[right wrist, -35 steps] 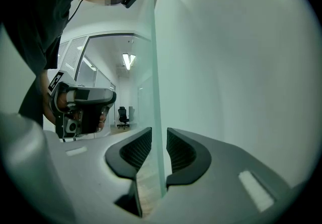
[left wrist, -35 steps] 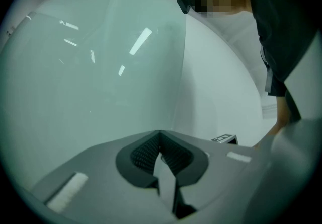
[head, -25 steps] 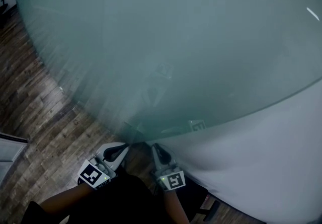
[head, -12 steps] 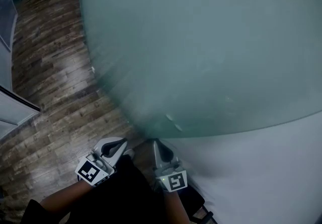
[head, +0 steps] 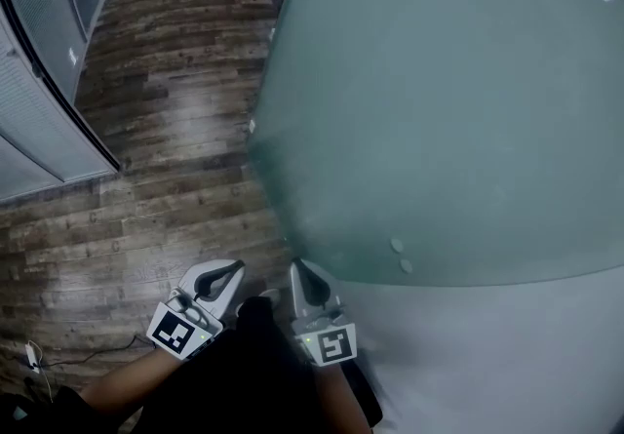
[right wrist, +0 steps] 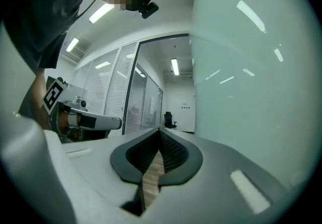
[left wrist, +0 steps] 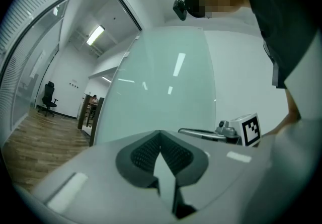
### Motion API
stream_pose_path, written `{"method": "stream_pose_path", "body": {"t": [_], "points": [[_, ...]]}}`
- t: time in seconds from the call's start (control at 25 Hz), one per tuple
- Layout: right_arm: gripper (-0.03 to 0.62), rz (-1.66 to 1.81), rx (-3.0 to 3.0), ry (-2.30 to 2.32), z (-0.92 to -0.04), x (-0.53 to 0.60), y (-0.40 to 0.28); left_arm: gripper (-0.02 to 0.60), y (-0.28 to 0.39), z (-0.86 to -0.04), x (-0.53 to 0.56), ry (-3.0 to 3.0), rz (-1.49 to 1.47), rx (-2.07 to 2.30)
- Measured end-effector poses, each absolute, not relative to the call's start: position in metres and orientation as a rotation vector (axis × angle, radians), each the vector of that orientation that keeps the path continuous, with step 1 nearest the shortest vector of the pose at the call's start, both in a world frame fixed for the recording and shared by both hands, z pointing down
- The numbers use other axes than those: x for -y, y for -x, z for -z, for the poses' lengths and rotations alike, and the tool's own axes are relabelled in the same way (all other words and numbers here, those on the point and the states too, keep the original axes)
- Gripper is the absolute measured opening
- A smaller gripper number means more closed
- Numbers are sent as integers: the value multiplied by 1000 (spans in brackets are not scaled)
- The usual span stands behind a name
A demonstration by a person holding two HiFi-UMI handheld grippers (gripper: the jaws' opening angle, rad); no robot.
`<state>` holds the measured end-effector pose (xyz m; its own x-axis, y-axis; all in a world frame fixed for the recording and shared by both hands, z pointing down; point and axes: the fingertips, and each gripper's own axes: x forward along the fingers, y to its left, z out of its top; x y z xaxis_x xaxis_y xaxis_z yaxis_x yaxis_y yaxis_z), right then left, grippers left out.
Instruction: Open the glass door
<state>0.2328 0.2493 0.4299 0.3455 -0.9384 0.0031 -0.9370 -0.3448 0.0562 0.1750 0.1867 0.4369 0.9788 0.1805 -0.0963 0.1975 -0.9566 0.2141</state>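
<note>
Both tongs are clenched on nothing: the left tongs (head: 232, 271) and the right tongs (head: 300, 271) sit side by side at 6 o'clock in the head view, tips together, and each gripper view shows only closed pads with room behind them. The glass door (head: 439, 110) fills the head view from 12 to 4 o'clock, and its free edge (head: 261, 130) runs from 12 o'clock down toward the centre, just ahead of the right tongs. We judge that nothing is holding the door, so it could swing back, and its edge would then meet the right tongs first. Pushing on bare glass with closed tips could also slip, since we see no handle within reach. Open room lies over the wooden floor (head: 175, 71) from 9 to 11 o'clock, bounded by a glass partition (head: 39, 61) at 10 o'clock. A white wall (head: 507, 364) closes off 4 to 5 o'clock. A cable (head: 58, 356) on the floor at 8 o'clock could catch a foot.
</note>
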Motion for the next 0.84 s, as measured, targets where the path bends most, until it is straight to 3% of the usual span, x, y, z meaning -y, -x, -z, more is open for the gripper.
{"method": "stream_pose_path", "body": {"t": [0.4, 0.84], "points": [[0, 32, 1887, -2412, -438, -193, -194, 0, -119, -443, -141, -2908, 150, -92], [0, -26, 1912, -2483, -450, -170, -196, 0, -93, -444, -108, -2931, 150, -19]]}}
